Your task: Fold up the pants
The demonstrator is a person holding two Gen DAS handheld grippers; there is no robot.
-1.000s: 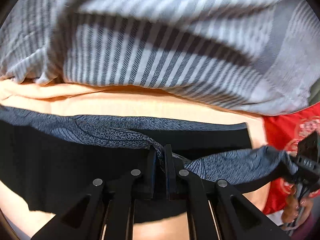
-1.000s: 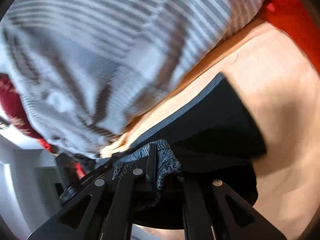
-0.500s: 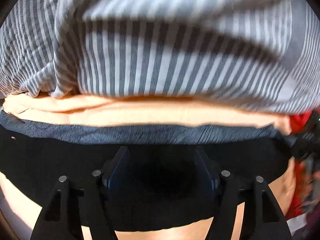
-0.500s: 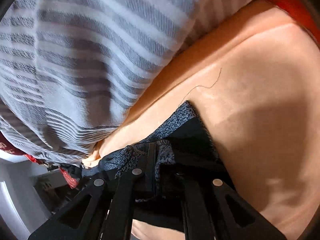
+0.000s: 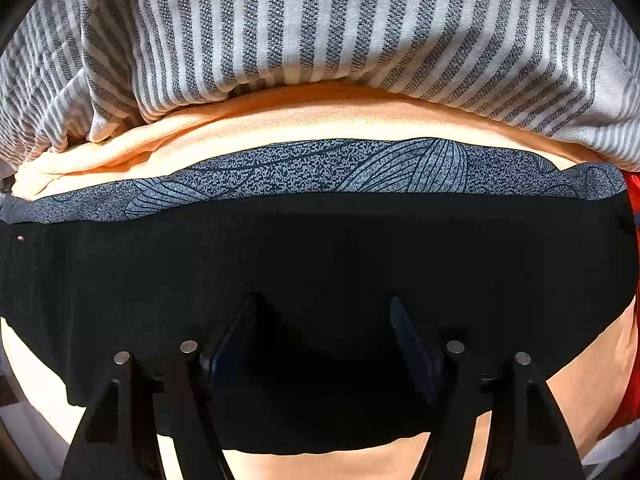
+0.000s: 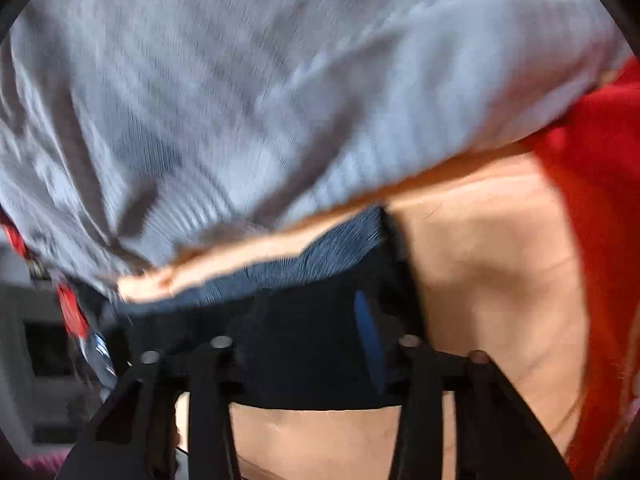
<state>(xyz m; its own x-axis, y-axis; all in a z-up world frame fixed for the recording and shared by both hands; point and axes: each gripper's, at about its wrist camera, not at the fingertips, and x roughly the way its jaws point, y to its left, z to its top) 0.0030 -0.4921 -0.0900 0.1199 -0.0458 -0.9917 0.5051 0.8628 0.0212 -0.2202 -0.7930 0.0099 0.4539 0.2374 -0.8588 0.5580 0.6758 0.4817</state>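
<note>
Left gripper (image 5: 322, 320): jaws spread wide, nothing between them, both fingers poised over the black fabric of the pants (image 5: 320, 272). Dark blue pads line the inner faces of the fingers (image 5: 412, 344).

Right gripper (image 6: 312, 320): jaws likewise apart and holding nothing, fingers over the same black cloth near its right-hand edge (this view is motion-blurred, so fine detail is lost). One blue pad (image 6: 370, 344) shows on the right finger.

Pants: folded into a wide, flat black band lying across the peach sheet (image 5: 312, 124). A patterned waistband (image 5: 340, 172), grey-blue speckle with fine line work, runs along the far edge of the band from side to side. In the right wrist view the pants (image 6: 316, 360) end just beyond the right finger, with the blurred waistband (image 6: 304, 268) at their far edge.

Peach sheet: shows beyond the waistband, below the near edge of the pants, and to their right in the right wrist view (image 6: 492, 272); lightly creased.

Striped cloth (image 5: 320, 28): grey and white, bunched in folds beyond the pants, resting on the far part of the sheet; fills the upper half of both views (image 6: 280, 92).

Red fabric (image 6: 600, 184): at the right margin, beside the sheet.
</note>
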